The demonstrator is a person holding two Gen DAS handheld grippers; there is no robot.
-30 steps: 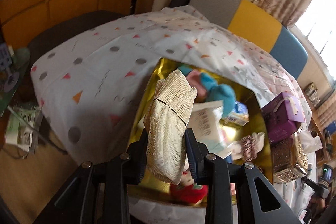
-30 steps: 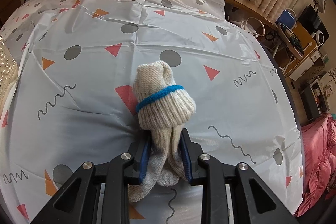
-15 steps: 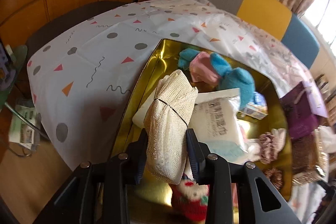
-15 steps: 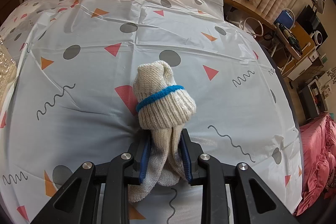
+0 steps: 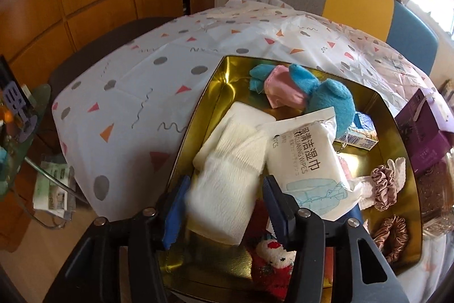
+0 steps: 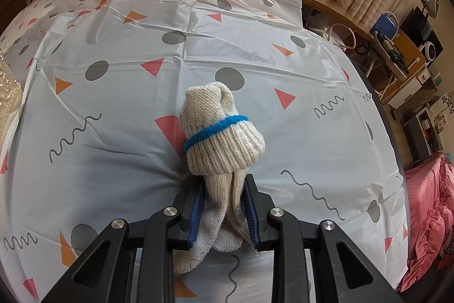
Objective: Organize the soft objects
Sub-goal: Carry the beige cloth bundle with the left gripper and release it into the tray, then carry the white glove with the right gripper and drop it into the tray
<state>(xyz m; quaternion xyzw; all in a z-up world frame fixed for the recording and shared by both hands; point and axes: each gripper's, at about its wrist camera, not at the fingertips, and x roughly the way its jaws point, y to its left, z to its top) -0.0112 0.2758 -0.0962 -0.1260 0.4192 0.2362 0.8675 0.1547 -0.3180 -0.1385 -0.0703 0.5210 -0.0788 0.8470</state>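
since a second ago the left gripper [image 5: 224,206] has dropped lower over the gold tray [image 5: 198,115] and its jaws have just been opening: the mesh roll [image 5: 224,189], clamped before, now sits blurred between the parted pads, clear of the right pad; contact with the left pad cannot be told. roll lies at the tray's near-left corner, over a white pad [image 5: 241,129] and beside a wipes pack [image 5: 306,158]. blue-pink plush [image 5: 312,93] at the tray's far edge; scrunchies [image 5: 386,189] along the right edge; red-white plush [image 5: 272,252] at the near edge. tray rests on the patterned tablecloth [image 5: 136,93].

right gripper [image 6: 222,206]: unchanged, jaws narrow, clamped on the lower part of a cream sock bundle [image 6: 221,138] with a blue band [image 6: 215,129], held over the middle of the cloth's near edge.
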